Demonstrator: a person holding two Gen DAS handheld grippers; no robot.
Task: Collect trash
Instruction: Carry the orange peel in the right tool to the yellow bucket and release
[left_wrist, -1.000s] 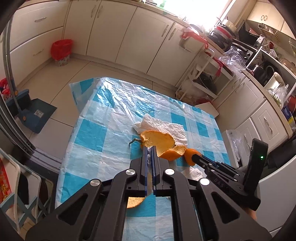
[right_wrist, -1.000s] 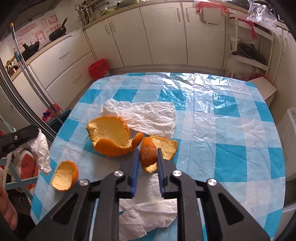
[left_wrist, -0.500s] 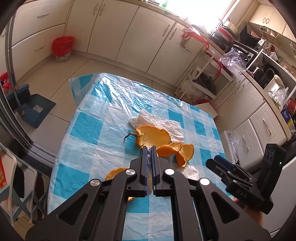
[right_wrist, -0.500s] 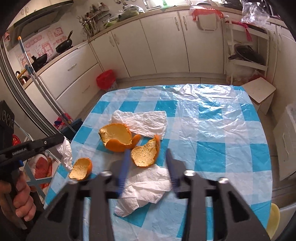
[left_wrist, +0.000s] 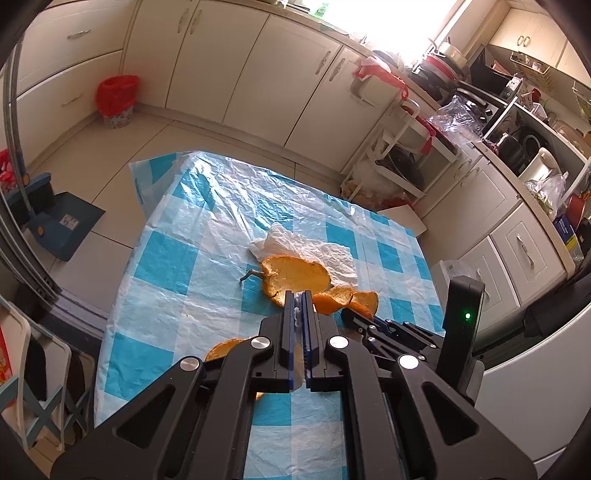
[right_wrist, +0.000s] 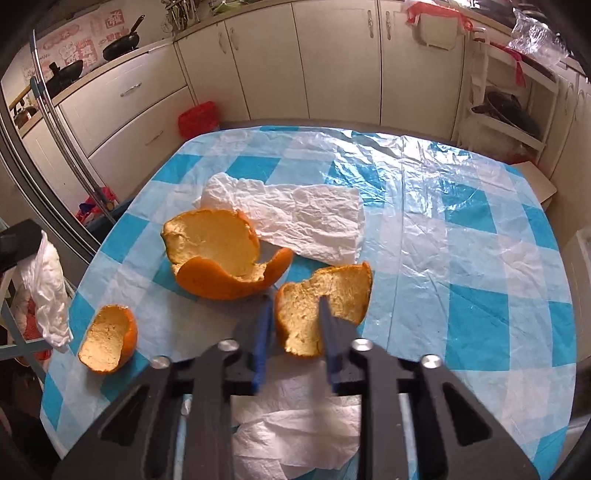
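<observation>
A blue-and-white checked plastic cloth (right_wrist: 461, 229) covers the tabletop, with cream kitchen cabinets (right_wrist: 332, 62) behind it. A flat crumpled white paper napkin (right_wrist: 306, 218) lies mid-table, and a second crumpled napkin (right_wrist: 295, 435) sits under the right gripper (right_wrist: 295, 317). The biggest orange peel (right_wrist: 221, 258) rests against the first napkin; a mid-sized peel piece (right_wrist: 325, 295) stands just beside it, between the right jaws, which are closing on it, blurred. A small peel cup (right_wrist: 109, 339) lies apart near the table edge. The left gripper (left_wrist: 298, 301) is clamped shut on a thin white plastic bag (right_wrist: 48, 288) hanging beside the table
</observation>
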